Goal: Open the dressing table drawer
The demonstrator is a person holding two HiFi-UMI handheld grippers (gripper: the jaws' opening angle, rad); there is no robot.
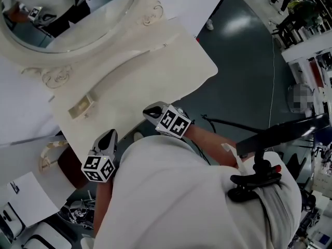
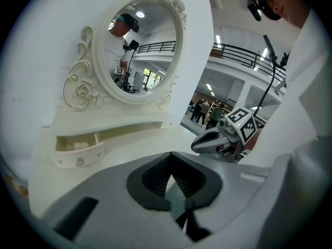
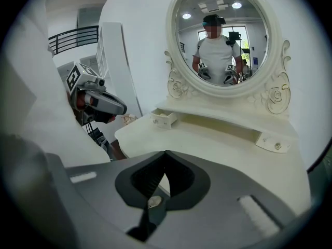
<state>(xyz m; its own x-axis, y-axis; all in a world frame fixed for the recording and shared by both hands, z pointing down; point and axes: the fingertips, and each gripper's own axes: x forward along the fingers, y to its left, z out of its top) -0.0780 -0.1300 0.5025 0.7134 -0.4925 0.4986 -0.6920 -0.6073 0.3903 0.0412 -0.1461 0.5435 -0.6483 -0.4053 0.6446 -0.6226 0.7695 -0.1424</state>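
Low in the head view, both grippers are held just off the near edge of the dressing table, tilted downward toward its top. The left gripper sits at lower left and the right gripper near the centre. They are a little apart and touch nothing, and each has a marker cube behind it. The person's white shirt fills the lower middle and covers most of both forearms.

Counted, there are two grippers, two drawers and one oval mirror. In the left gripper view that gripper's jaws are pressed together with nothing between them. The right gripper view shows its jaws together and empty too.

The open drawer juts out from under the raised shelf at the left of the head view, well apart from both grippers, with bare tabletop in between. In the right gripper view it is the small box left of centre. The shut drawer lies flush at the right.

A black mount sticks out at lower right above the dark floor.
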